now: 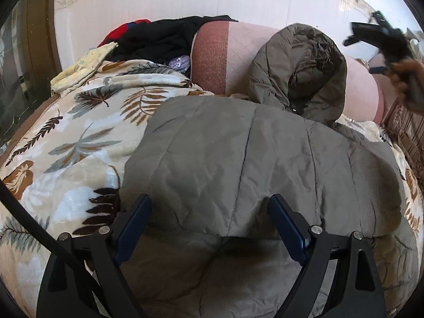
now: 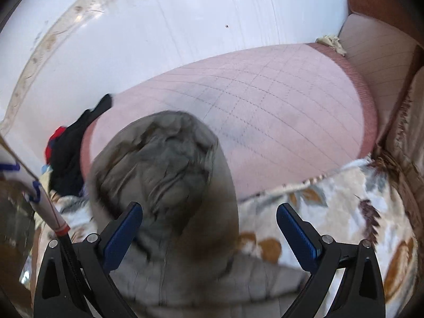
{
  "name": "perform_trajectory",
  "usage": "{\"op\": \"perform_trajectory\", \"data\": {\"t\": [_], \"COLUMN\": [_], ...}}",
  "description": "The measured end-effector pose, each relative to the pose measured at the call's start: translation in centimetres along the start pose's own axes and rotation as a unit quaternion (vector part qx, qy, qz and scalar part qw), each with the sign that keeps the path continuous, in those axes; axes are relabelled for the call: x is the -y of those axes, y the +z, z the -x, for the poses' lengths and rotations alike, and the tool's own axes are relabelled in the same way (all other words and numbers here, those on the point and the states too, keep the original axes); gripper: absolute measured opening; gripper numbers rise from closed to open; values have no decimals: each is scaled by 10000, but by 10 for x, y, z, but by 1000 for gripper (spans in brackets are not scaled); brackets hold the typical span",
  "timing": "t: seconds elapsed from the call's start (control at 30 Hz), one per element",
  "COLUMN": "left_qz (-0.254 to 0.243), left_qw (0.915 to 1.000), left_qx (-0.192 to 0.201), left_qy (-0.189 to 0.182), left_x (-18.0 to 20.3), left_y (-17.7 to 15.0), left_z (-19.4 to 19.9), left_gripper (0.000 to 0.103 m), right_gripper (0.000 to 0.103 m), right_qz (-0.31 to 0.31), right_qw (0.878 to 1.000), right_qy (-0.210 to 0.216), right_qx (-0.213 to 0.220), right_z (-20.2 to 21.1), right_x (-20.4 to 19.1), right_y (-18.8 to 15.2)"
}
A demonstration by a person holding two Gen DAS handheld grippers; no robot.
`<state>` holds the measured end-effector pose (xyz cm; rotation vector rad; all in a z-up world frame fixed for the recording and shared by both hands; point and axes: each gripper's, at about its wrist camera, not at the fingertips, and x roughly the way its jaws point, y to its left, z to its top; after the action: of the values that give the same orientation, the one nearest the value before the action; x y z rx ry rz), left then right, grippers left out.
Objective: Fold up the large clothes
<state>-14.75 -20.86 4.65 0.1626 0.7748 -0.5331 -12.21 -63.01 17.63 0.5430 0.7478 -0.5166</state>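
Currently the left tool [image 1: 209,220] hangs over the jacket [image 1: 238,159], fingers [image 1: 136,220] spread wide, nothing pinched. Directly below and ahead of it lies the grey quilted jacket, folded flat on a sofa; a folded edge runs across just between the fingertips. To the tool's left the leaf-print blanket [image 1: 74,143] shows bare. Farther ahead, right of centre, the hood [image 1: 299,71] stands up against the pink backrest [image 1: 238,53]. Ahead-left, beyond the blanket, a pile of dark clothes [image 1: 161,39] with a red piece sits at the backrest's end. Far upper right, the right tool [image 1: 376,37] appears blurred, with a hand [image 1: 408,79] behind it.

Right tool [image 2: 209,228]: fingers [image 2: 296,235] likewise spread, gripping nothing. Hood [image 2: 159,164] sits just ahead, nearer the left finger, blurred in this view. Blanket [image 2: 331,201] lies under and beyond the right finger. Backrest [image 2: 251,106] fills the middle distance ahead; white wall [image 2: 159,26] behind it. Dark clothes [image 2: 71,145] lie far left. Whether either tool touches cloth cannot be told.
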Motion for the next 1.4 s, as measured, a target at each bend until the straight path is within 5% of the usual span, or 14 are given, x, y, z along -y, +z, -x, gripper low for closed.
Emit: {"op": "perform_trajectory", "data": {"t": [0.17,0.2,0.23,0.27,0.3,0.63,0.87,0.97,1.1,1.17,1.27,1.4], "left_qz": [-8,-23,-47,-56,-58,161,724,842,542,148,-12,29], "left_qw": [10000,10000,10000,10000,10000,9996,9943,9908,9924,9948,9959,9967], "left_qx": [-15,-19,-18,-13,-11,243,778,1061,957,468,-146,51], "left_qy": [-12,-5,13,22,23,19,67,31,-558,-888,-894,-806], "left_x": [2,2,3,3,4,-5,-33,-36,-7,18,32,28], "left_y": [1,1,0,1,1,6,18,21,21,17,6,12], "left_z": [-4,-5,-6,-7,-7,11,43,55,43,20,-9,-4], "left_gripper": [89,89,89,89,89,89,89,89,89,89,89,89], "right_gripper": [99,81,39,16,9,8,8,6,2,2,3,14], "right_qz": [-38,2,85,192,215,682,1242,1354,1343,1263,816,1148], "right_qw": [9999,9998,9995,9986,9984,9938,9825,9829,9879,9898,9928,9890], "right_qy": [-67,-111,-180,-397,-487,561,1112,1057,778,586,802,885], "right_qx": [-104,-167,-259,-302,-194,676,833,663,-81,-309,-352,290], "right_z": [-53,-59,-66,-69,-64,82,181,185,142,122,122,149], "right_x": [-9,-11,-15,-18,-19,-32,-20,-9,7,14,24,-2], "right_y": [12,11,9,6,3,-58,-188,-244,-304,-316,-301,-256]}}
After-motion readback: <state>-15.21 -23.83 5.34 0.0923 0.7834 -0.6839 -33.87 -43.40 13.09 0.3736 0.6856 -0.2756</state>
